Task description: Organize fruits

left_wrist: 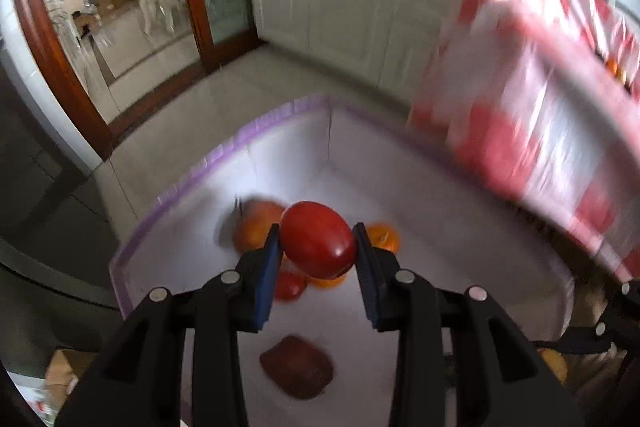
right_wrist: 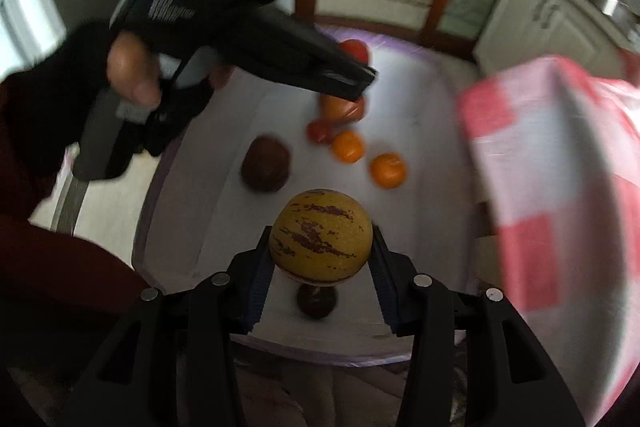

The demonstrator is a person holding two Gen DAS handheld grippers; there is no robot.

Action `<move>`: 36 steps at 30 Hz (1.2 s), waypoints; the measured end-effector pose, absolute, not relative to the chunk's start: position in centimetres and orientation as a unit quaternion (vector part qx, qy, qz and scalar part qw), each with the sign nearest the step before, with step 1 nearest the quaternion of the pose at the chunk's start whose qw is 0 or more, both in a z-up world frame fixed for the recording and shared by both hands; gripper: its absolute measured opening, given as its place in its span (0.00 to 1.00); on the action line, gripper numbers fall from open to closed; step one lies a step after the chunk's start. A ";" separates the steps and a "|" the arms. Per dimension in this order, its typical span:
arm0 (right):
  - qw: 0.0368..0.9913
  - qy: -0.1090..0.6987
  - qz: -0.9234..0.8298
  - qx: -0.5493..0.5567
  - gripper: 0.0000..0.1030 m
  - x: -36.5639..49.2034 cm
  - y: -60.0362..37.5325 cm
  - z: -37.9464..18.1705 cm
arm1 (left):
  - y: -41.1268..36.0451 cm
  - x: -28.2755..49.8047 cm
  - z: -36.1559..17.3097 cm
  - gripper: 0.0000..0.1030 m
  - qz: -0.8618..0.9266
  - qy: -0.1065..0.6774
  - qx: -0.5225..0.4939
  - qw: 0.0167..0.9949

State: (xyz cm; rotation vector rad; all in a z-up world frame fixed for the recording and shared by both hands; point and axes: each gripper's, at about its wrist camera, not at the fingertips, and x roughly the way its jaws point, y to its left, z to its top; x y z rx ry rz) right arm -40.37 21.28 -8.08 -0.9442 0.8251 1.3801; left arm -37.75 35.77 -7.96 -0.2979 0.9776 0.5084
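The left gripper [left_wrist: 317, 243] hangs above the white bin [left_wrist: 400, 163], angled down into it, its blue-padded tongs clamped on a glossy red fruit [left_wrist: 318, 239] held clear of the floor of the bin. From the right wrist view that same gripper reaches in from the upper left, the person's left hand [right_wrist: 132, 75] wrapped round the handle in a dark sleeve. The right gripper [right_wrist: 320, 239] points down over the near end of the bin, tongs pinching a yellow fruit with purple streaks [right_wrist: 320, 233]. Below lie two oranges [right_wrist: 348, 146], a small red fruit [right_wrist: 318, 131], a dark brown fruit [right_wrist: 265, 163] and another dark one [right_wrist: 316, 301] half hidden under the yellow fruit. A red-and-white checked cloth [right_wrist: 560, 187] is smeared by blur, and the fruit behind the left fingers is hard to make out.
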 end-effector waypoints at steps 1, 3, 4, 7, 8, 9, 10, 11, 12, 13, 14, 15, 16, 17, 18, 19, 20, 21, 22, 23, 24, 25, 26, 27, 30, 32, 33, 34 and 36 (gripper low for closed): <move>0.588 0.361 0.594 -0.414 0.45 -40.7 21.8 -8.7 | 35.7 -37.7 -8.9 0.35 0.235 0.480 -0.136 0.834; 0.579 0.377 0.591 -0.416 0.45 -40.8 22.5 -9.7 | 35.6 -37.4 -10.5 0.35 0.229 0.511 -0.133 0.818; 0.577 0.388 0.587 -0.414 0.45 -40.4 22.9 -10.2 | 35.6 -37.2 -11.4 0.35 0.223 0.526 -0.136 0.810; 0.575 0.418 0.567 -0.416 0.45 -39.4 24.2 -11.7 | 35.4 -36.7 -13.7 0.35 0.211 0.565 -0.138 0.786; 0.576 0.426 0.560 -0.416 0.45 -38.9 24.6 -12.1 | 35.3 -36.6 -14.4 0.35 0.210 0.577 -0.135 0.778; 0.578 0.431 0.554 -0.416 0.45 -38.7 24.9 -12.5 | 35.3 -36.5 -14.7 0.35 0.210 0.581 -0.134 0.775; 0.579 0.436 0.549 -0.416 0.45 -38.5 25.1 -12.8 | 35.4 -36.5 -14.9 0.35 0.209 0.585 -0.137 0.771; 0.581 0.440 0.543 -0.417 0.45 -38.3 25.4 -13.2 | 35.6 -36.4 -15.0 0.35 0.207 0.589 -0.142 0.768; 0.580 0.443 0.539 -0.419 0.45 -38.3 25.6 -13.6 | 35.7 -36.4 -15.2 0.35 0.206 0.592 -0.144 0.766; 0.580 0.445 0.536 -0.422 0.45 -38.1 25.8 -13.9 | 35.9 -36.3 -15.4 0.35 0.205 0.596 -0.146 0.762; 0.580 0.445 0.534 -0.425 0.45 -38.1 25.9 -14.2 | 36.1 -36.4 -15.6 0.35 0.209 0.599 -0.146 0.759; 0.580 0.446 0.532 -0.427 0.45 -38.2 25.9 -14.4 | 36.1 -36.5 -15.8 0.35 0.211 0.601 -0.145 0.757; 0.579 0.447 0.531 -0.428 0.45 -38.1 26.0 -14.5 | 35.8 -36.4 -15.9 0.35 0.211 0.603 -0.146 0.755; 0.577 0.449 0.531 -0.429 0.45 -38.2 26.0 -14.7 | 35.9 -35.9 -15.8 0.35 0.211 0.605 -0.148 0.754; 0.577 0.449 0.530 -0.429 0.45 -38.2 25.9 -14.8 | 35.9 -36.0 -15.9 0.36 0.212 0.605 -0.148 0.753; 0.578 0.448 0.529 -0.430 0.45 -38.2 25.9 -14.8 | 36.1 -36.0 -16.0 0.36 0.213 0.607 -0.147 0.751; 0.579 0.447 0.529 -0.430 0.45 -38.2 25.8 -14.8 | 36.1 -36.0 -16.1 0.36 0.213 0.609 -0.146 0.750; 0.580 0.446 0.529 -0.429 0.45 -37.6 25.4 -14.7 | 36.0 -35.9 -16.3 0.40 0.213 0.610 -0.145 0.749; 0.581 0.446 0.529 -0.428 0.45 -37.6 25.3 -14.7 | 36.0 -35.8 -16.3 0.42 0.213 0.611 -0.143 0.749; 0.584 0.445 0.530 -0.426 0.46 -37.4 25.1 -14.6 | 35.9 -35.6 -16.3 0.45 0.214 0.612 -0.140 0.748; 0.586 0.443 0.530 -0.425 0.47 -37.9 25.5 -14.6 | 35.8 -35.4 -16.3 0.49 0.215 0.613 -0.137 0.747; 0.591 0.439 0.530 -0.422 0.53 -37.8 25.3 -14.3 | 35.6 -35.2 -16.4 0.52 0.216 0.615 -0.134 0.746; 0.594 0.435 0.531 -0.419 0.58 -37.9 25.2 -14.2 | 35.5 -35.1 -16.4 0.60 0.219 0.615 -0.132 0.746; 0.599 0.430 0.534 -0.415 0.64 -37.9 25.0 -13.7 | 35.5 -35.1 -16.3 0.64 0.222 0.615 -0.131 0.746; 0.611 0.410 0.545 -0.402 0.69 -37.9 24.4 -11.7 | 35.7 -34.6 -15.7 0.77 0.235 0.610 -0.140 0.744; 0.621 0.390 0.558 -0.389 0.72 -38.0 23.6 -9.6 | 36.4 -34.7 -14.6 0.77 0.254 0.602 -0.154 0.742; 0.627 0.376 0.570 -0.376 0.73 -38.0 23.0 -8.0 | 36.7 -34.7 -13.7 0.77 0.265 0.595 -0.158 0.742; 0.632 0.365 0.577 -0.367 0.75 -38.0 22.6 -6.9 | 37.0 -34.7 -13.0 0.77 0.278 0.587 -0.160 0.744; 0.649 0.339 0.597 -0.329 0.78 -37.6 21.1 -3.6 | 37.6 -34.6 -10.4 0.77 0.316 0.551 -0.166 0.754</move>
